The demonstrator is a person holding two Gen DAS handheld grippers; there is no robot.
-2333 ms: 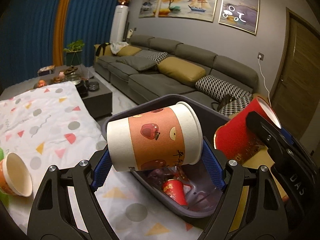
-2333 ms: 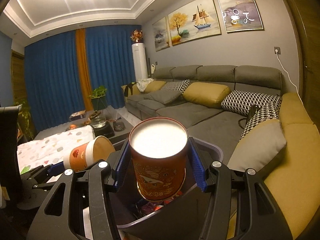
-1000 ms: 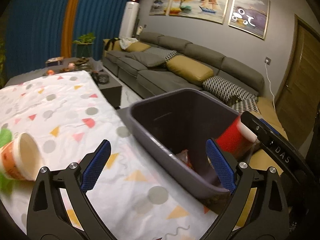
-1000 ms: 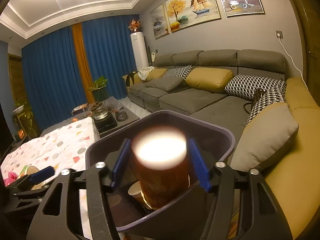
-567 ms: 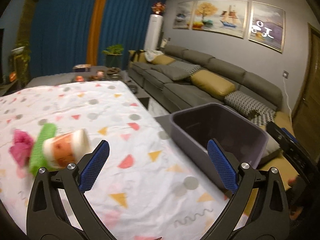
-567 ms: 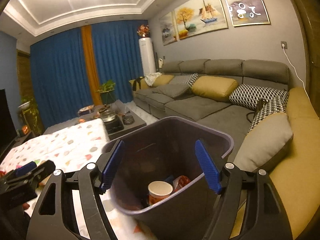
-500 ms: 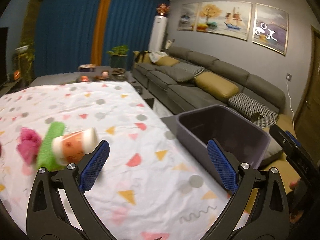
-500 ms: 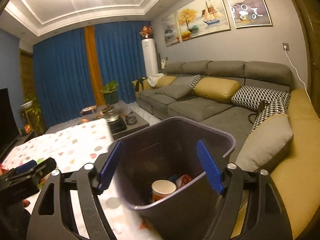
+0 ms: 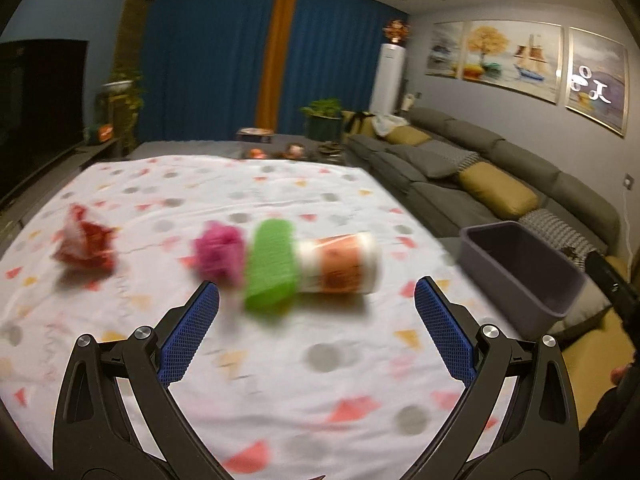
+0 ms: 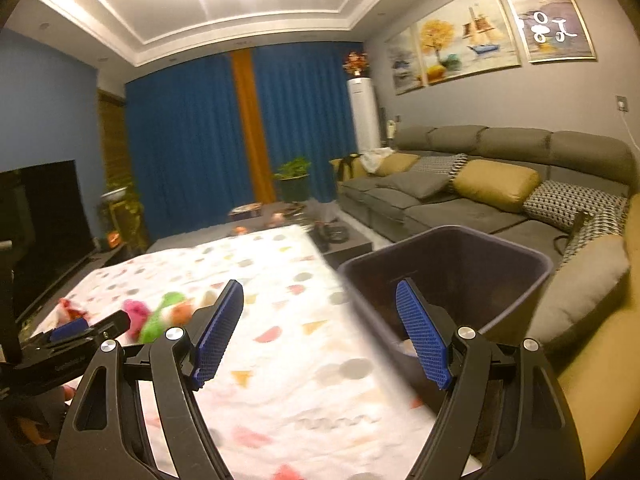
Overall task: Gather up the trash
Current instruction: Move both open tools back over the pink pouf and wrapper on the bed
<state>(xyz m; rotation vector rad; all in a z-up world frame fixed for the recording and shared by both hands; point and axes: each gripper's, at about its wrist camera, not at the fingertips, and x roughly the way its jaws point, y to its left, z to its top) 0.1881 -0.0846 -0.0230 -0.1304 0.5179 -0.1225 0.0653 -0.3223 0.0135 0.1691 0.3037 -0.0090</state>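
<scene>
Now | left tool [image 9: 316, 312] wide, empty, aimed at paper cup [image 9: 340, 263] mid-surface to grab it | right tool [image 10: 320, 328] wide, empty, beside bin [image 10: 516, 256] at surface's right edge

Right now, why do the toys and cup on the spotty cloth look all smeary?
Left wrist view: motion blur smears the orange-and-white paper cup, the green strip and the pink crumpled ball, while the gripper's blue pads stay sharp. Right wrist view: the spotted tablecloth blurs too, and ceiling lights glare.
</scene>
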